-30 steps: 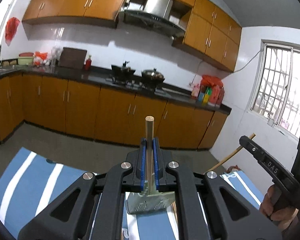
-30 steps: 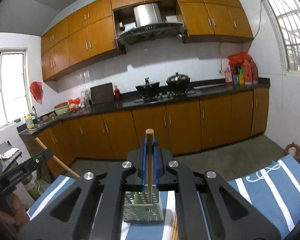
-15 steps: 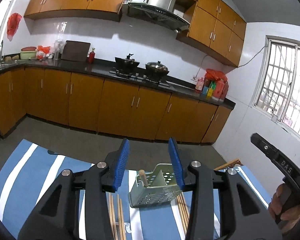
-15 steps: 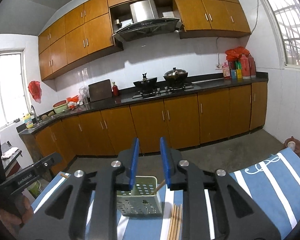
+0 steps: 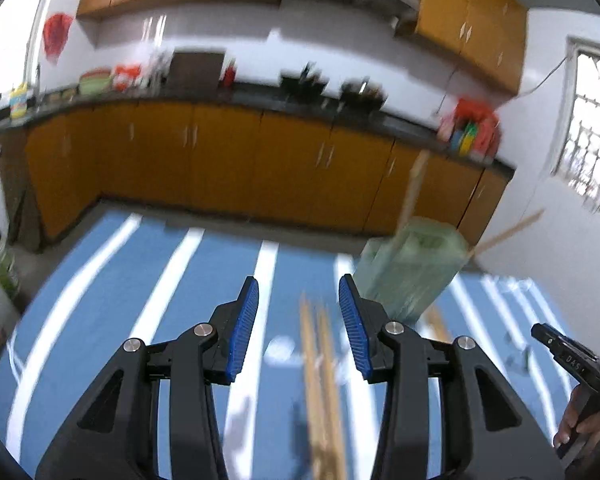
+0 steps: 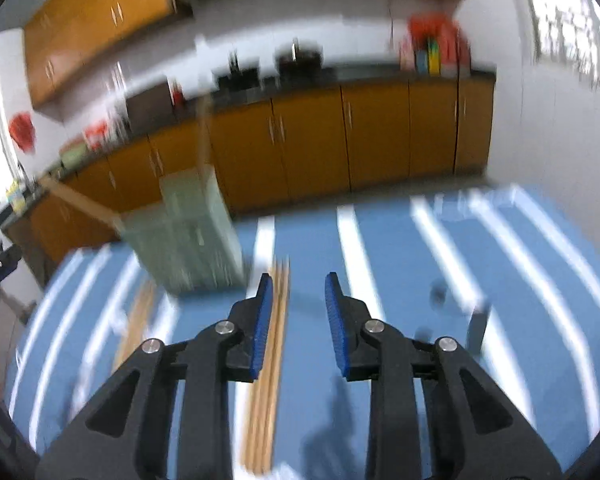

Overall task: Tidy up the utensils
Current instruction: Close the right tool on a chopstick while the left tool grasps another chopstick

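Observation:
A pale green perforated holder [image 5: 412, 264] [image 6: 188, 232] stands on the blue striped cloth [image 5: 204, 288]. Two chopsticks [image 5: 414, 184] [image 6: 204, 132] lean out of its top. More chopsticks [image 5: 320, 360] lie on the cloth under my left gripper [image 5: 298, 284], which is open and holds nothing. My right gripper [image 6: 299, 280] hangs low over the cloth with its jaws closing on nothing. A bundle of chopsticks [image 6: 272, 360] lies on the cloth just inside its left finger, untouched by the pads. Both views are blurred.
Another bundle of chopsticks [image 6: 140, 320] lies left of the holder. A small dark object [image 6: 478, 328] sits on the cloth at the right. A hand [image 5: 576, 424] holds the other gripper at the right edge. Orange cabinets [image 5: 220, 160] line the far wall.
Each gripper was shut on an upright chopstick above the holder. Both opened, the chopsticks now stand in the holder, and both grippers have dropped towards the chopsticks lying on the cloth.

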`<state>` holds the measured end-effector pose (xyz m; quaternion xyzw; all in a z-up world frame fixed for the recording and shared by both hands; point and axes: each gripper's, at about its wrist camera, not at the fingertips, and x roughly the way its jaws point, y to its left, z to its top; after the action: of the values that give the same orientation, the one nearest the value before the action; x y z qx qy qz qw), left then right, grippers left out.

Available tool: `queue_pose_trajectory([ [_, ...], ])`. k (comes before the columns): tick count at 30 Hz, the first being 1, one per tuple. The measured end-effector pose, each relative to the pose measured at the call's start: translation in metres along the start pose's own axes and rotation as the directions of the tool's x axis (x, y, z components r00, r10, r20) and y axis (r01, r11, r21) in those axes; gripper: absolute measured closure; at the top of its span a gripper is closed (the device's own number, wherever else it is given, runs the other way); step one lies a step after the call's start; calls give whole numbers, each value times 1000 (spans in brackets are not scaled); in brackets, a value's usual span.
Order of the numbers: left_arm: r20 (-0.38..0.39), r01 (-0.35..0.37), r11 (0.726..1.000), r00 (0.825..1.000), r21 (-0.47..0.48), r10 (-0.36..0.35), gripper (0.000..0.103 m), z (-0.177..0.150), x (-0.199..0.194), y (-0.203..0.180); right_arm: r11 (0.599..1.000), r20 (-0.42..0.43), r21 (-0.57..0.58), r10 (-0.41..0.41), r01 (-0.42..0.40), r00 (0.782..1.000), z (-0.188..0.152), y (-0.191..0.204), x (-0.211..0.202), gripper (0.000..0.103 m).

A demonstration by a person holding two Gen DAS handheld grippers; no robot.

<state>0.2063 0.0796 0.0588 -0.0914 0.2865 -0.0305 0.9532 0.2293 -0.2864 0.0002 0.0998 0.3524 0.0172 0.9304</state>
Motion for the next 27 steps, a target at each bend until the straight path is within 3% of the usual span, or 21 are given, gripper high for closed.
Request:
queue_pose_trajectory([
  [4, -110, -35, 999, 993, -11, 33, 60, -36, 19, 14, 1000, -128, -7, 26, -27, 991, -37, 6, 32, 85],
  [9, -183, -47, 999, 982, -4, 46, 60, -64, 31, 20, 999, -182, -21, 29, -33, 983, -47, 21, 50, 86],
  [20, -228, 0, 1000, 974, 12, 3, 60, -83, 39, 9, 997, -204, -72, -26, 12, 979, -49, 23, 63, 90],
  [21, -231, 8, 1000, 973, 12, -5, 60, -83, 40, 7, 997, -210, -74, -46, 31, 977, -50, 21, 65, 95],
  [27, -267, 59, 998, 962, 11, -54, 61, -93, 45, -3, 993, -184, -42, -113, 107, 976, -47, 5, 62, 95],
])
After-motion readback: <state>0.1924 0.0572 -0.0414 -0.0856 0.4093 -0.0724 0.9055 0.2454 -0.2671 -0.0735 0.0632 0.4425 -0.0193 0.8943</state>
